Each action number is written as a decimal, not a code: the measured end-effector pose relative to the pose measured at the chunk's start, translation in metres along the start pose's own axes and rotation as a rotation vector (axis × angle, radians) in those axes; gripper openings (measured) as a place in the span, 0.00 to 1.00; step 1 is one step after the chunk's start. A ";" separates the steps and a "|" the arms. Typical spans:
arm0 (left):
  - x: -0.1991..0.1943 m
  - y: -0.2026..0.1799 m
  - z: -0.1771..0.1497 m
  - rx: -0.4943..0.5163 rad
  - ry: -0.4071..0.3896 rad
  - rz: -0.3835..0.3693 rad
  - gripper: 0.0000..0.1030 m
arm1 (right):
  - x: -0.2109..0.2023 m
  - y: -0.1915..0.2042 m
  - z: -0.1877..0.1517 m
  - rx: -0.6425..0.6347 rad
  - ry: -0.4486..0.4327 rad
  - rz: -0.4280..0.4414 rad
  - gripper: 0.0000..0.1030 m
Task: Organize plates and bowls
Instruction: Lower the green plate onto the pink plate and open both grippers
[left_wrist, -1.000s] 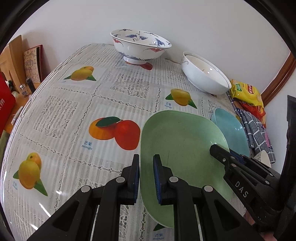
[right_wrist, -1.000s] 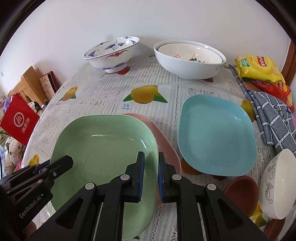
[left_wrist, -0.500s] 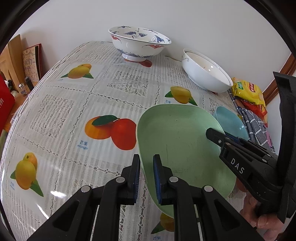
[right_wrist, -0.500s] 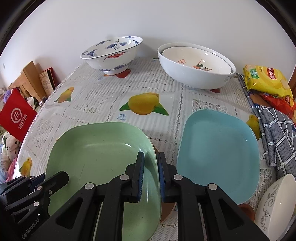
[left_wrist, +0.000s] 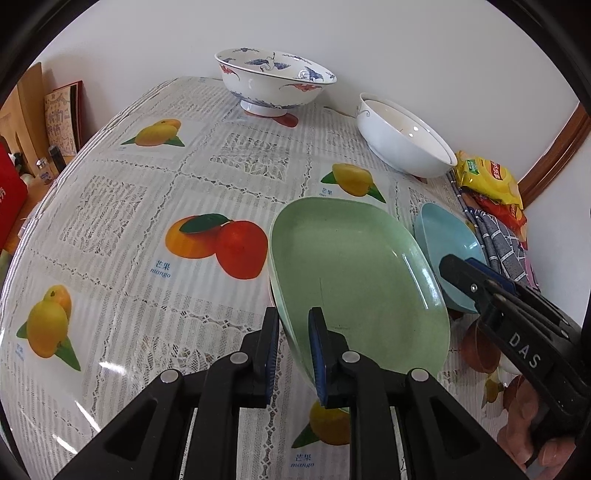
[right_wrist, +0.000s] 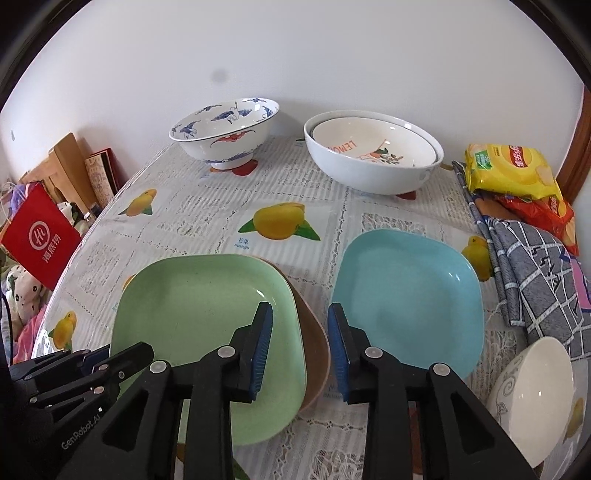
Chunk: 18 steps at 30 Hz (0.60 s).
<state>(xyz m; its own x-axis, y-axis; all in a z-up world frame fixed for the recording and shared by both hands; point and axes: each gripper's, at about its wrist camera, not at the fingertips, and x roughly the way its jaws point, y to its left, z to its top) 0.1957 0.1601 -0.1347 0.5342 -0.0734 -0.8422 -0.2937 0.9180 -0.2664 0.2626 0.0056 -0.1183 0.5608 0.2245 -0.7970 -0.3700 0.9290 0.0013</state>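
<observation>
While the left tongs (left_wrist: 291, 347) clamp the near rim of the green plate (left_wrist: 354, 273), tilting it above the brown plate (right_wrist: 314, 343) on the desk (left_wrist: 122, 206), the right tongs (right_wrist: 300, 341) hang apart beside the blue plate (right_wrist: 410, 291).

plate (right_wrist: 199, 317) on another plate (right_wrist: 314, 354), third plate (right_wrist: 410, 295) right

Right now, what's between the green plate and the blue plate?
A brown plate, tucked under the green plate, its edge poking out toward the blue plate. The right wrist view shows it.
</observation>
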 end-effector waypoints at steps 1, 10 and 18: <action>-0.001 0.000 -0.001 0.001 0.001 -0.001 0.17 | -0.002 -0.002 -0.004 0.009 0.011 0.003 0.32; -0.005 -0.007 -0.012 0.025 0.012 0.000 0.18 | -0.003 -0.012 -0.043 0.084 0.084 0.040 0.33; -0.007 -0.006 -0.018 0.038 0.023 -0.027 0.24 | 0.004 -0.010 -0.047 0.094 0.066 0.014 0.15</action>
<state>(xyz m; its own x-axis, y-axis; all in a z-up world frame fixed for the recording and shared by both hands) 0.1801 0.1478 -0.1356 0.5227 -0.1066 -0.8458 -0.2489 0.9298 -0.2710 0.2337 -0.0162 -0.1493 0.5044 0.2209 -0.8347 -0.3048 0.9500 0.0672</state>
